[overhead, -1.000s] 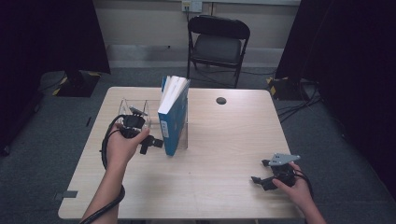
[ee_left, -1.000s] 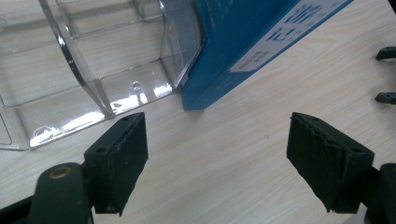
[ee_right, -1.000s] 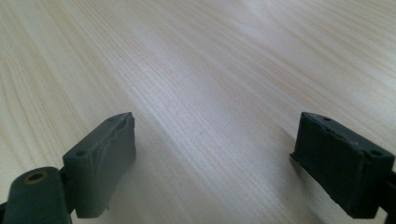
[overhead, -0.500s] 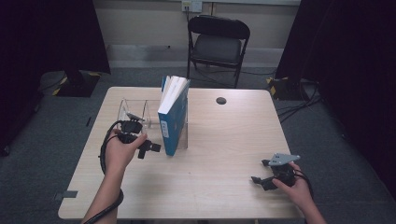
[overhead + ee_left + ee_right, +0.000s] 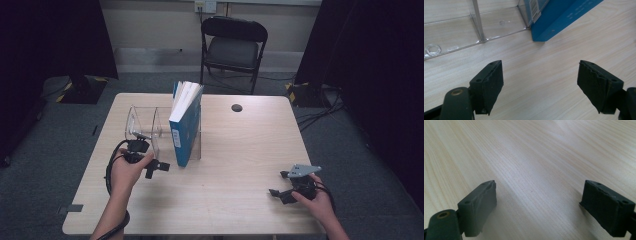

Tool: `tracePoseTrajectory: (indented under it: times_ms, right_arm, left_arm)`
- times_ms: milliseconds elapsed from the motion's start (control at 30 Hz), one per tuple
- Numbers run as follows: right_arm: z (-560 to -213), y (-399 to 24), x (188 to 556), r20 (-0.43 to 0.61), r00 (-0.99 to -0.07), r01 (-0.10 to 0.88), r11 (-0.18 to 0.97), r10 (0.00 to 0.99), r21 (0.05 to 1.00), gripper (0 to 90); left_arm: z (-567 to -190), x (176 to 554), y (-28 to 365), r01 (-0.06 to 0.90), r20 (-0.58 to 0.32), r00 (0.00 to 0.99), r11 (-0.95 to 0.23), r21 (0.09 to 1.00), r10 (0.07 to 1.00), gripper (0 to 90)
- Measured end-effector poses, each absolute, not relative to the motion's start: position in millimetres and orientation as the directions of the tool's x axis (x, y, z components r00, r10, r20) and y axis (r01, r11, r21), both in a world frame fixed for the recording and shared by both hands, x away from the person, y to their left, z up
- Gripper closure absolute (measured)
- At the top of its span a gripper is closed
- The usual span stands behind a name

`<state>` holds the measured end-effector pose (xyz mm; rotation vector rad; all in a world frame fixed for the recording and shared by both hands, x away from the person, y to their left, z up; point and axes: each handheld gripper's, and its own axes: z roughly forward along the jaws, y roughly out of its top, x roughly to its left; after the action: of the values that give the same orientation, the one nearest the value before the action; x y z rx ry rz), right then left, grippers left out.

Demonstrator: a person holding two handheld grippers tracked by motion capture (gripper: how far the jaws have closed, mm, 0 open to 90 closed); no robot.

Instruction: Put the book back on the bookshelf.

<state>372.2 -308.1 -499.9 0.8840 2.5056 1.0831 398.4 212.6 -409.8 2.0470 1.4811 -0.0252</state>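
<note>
Blue book (image 5: 184, 131) stands in the clear rack (image 5: 142, 122), just beyond the left gripper (image 5: 540, 85) — jaws wide, empty; approach squarely — right gripper (image 5: 539, 207) likewise wide, empty.

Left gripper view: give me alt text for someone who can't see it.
The left gripper has its two black fingers open over a pale wooden table, nothing between them. Ahead stand a clear acrylic rack and a blue book's lower corner.
</note>
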Motion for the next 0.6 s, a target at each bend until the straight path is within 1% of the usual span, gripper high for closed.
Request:
tracePoseTrajectory:
  times_ms: [200, 500, 600]
  right_arm:
    - [-499.8, -308.1, 372.2, -0.007, -0.777, 0.426, 0.534, 0.629, 0.730, 11.8]
    - [-499.8, -308.1, 372.2, -0.008, -0.777, 0.426, 0.535, 0.629, 0.730, 11.8]
    - [-499.9, -308.0, 372.2, -0.007, -0.777, 0.426, 0.534, 0.629, 0.730, 11.8]
  left_arm:
    - [-422.4, 396.9, 216.8, 0.866, -0.351, 0.376, -0.190, 0.462, 0.858, 21.2]
    - [-438.4, 394.4, 223.6, 0.874, -0.347, 0.371, -0.198, 0.443, 0.861, 21.3]
    - [-445.7, 393.1, 225.0, 0.871, -0.336, 0.386, -0.219, 0.440, 0.859, 21.3]
